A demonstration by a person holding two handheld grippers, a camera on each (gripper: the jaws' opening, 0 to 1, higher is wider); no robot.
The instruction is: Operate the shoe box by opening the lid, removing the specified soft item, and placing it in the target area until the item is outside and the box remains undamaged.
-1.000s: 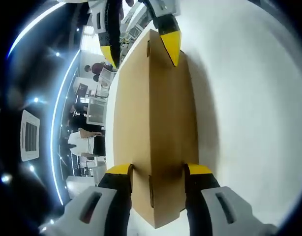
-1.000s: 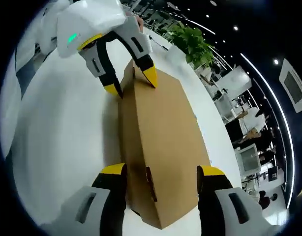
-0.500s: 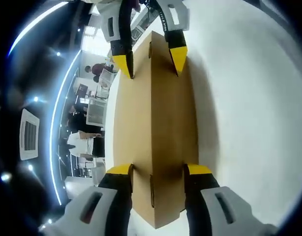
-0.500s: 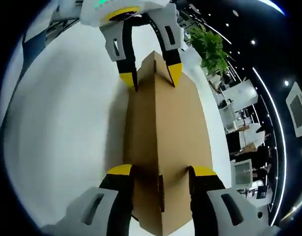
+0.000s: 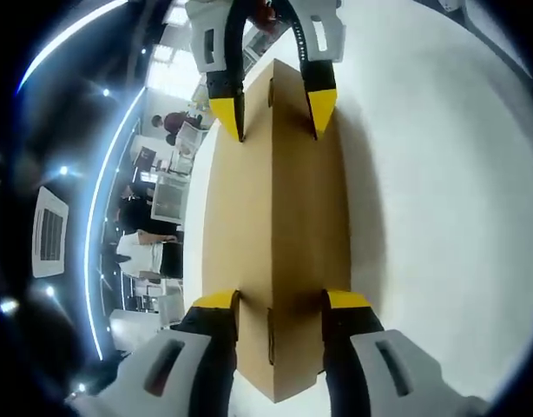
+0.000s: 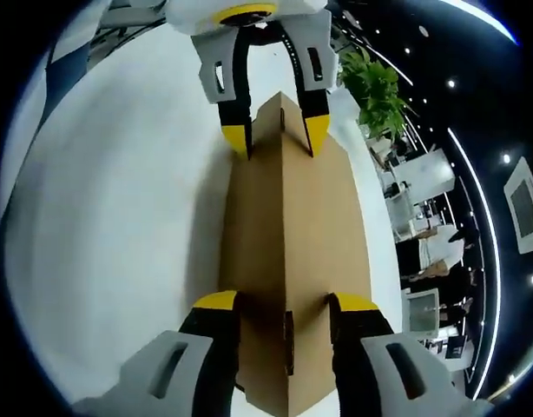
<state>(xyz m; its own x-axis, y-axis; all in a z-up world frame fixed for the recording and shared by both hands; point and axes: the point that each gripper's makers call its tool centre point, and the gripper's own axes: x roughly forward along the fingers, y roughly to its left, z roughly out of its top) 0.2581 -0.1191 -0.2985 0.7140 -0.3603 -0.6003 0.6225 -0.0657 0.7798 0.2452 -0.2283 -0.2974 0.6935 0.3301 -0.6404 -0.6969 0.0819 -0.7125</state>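
The main risk I judge from here is crushing or creasing the plain brown cardboard shoe box (image 5: 275,226): each of the two grippers straddles one end of it, and too much squeeze, or uneven pulling, could buckle a thin wall or tear the lid. The left gripper (image 5: 271,306) has its yellow-tipped fingers (image 5: 216,301) clamped on the near end, and the right gripper (image 6: 275,304) grasps the opposite end likewise. The box lies lengthwise on the white tabletop (image 5: 440,217), still closed, sharp-edged and unmarked, with a small slot near each end.
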